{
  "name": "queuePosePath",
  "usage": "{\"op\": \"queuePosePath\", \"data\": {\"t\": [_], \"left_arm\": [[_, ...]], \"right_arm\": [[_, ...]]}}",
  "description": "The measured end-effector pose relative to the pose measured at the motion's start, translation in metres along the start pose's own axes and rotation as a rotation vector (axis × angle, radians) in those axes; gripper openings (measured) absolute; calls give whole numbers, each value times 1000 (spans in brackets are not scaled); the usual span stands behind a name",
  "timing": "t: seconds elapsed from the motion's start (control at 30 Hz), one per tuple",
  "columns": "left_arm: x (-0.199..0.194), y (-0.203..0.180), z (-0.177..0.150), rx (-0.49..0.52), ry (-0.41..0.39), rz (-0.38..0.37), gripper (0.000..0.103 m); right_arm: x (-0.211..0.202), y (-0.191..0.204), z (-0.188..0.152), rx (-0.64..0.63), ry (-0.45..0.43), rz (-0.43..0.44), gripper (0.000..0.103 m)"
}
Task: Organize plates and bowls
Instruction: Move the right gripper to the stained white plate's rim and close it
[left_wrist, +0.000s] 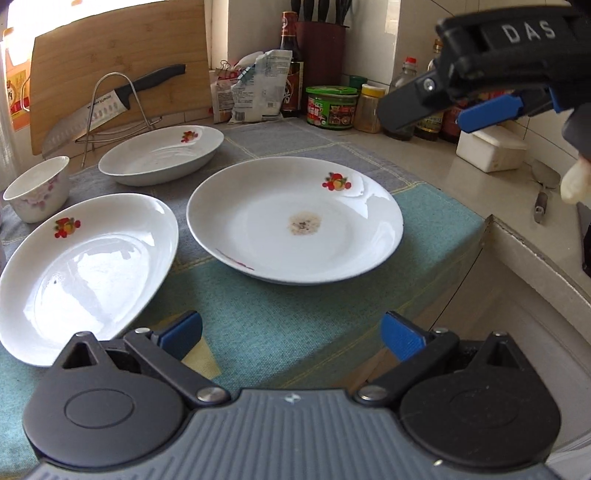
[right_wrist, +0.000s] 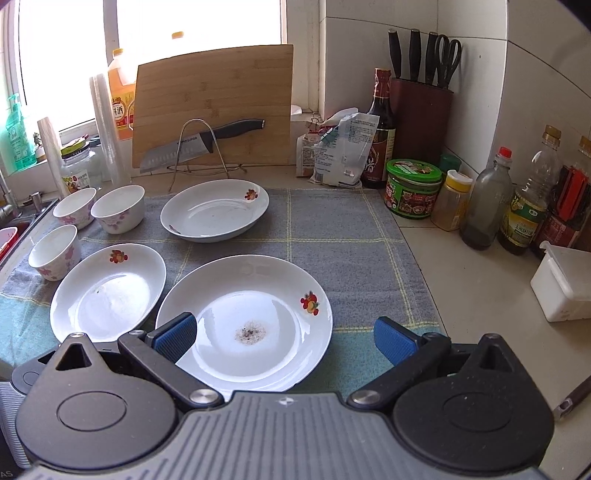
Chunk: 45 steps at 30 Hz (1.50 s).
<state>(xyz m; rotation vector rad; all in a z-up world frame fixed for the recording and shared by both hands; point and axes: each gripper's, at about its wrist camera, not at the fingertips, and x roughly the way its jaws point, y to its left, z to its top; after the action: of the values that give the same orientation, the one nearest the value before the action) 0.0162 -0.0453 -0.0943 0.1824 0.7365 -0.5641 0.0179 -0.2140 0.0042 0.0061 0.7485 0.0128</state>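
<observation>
Three white plates with fruit prints lie on a checked cloth. The nearest plate has a brown stain in its middle. A second plate lies to its left, a third further back. Three floral bowls stand at the left; one bowl shows in the left wrist view. My right gripper hovers open over the stained plate's near rim. My left gripper is open above the cloth, holding nothing. The right gripper also appears top right there.
A bamboo cutting board leans at the back with a knife on a wire rack. Jars and bottles, a knife block and a white box line the right. A sink is at the left edge.
</observation>
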Motion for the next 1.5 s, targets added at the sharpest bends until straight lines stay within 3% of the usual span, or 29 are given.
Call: {"op": "queuePosePath", "data": {"t": [0.23,0.4,0.8,1.0,1.2,1.5], "left_arm": [[24,-3,9,-47,14,12,102],[35,-10,12,4,4,60,103],[41,-14,12,-13,-59,77,103],[40,-15,6,-7,-109,74,103],[40,-15,5,-7,-115,78,103],[40,-14,6,-7,-108,79,103]], "right_arm": [[26,-26,9,-9,35,39,103],[49,-37,10,-17,70,72,103],[113,-47,11,-96,207,148,103],[134,-48,12,-156,248,213,103],[150,-48,14,-221,293,296,103],[160,-42,15,-372,313,343,103]]}}
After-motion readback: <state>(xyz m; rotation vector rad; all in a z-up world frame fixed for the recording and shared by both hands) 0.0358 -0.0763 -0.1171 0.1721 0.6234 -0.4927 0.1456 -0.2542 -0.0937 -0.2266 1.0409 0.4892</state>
